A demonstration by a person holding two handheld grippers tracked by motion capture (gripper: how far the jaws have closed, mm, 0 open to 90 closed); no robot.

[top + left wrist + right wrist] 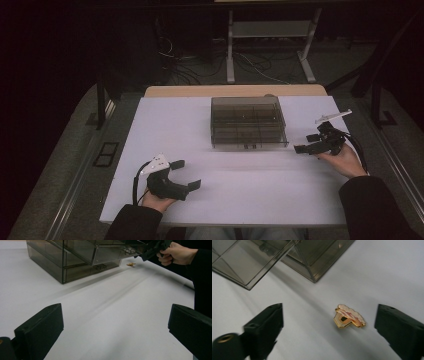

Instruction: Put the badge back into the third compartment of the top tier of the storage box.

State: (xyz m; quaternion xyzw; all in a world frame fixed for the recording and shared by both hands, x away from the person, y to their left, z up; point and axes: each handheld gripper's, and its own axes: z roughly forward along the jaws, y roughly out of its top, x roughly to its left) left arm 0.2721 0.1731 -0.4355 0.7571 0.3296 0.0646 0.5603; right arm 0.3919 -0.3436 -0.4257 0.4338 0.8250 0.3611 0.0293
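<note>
A white counter [240, 185] stands in a dark room, with grey floor around it and cables beyond. On it sits a smoky clear drawer box [248, 122]. The right gripper [329, 322] has its jaws apart around a small gold pin [349, 317] lying on the counter beside the box, untouched. The left gripper [187, 175] rests near the front edge, jaws wide and empty.

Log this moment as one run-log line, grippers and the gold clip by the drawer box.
left gripper: open, resting on table | right gripper: open, around gold clip, not touching | drawer box: one drawer pulled out
</note>
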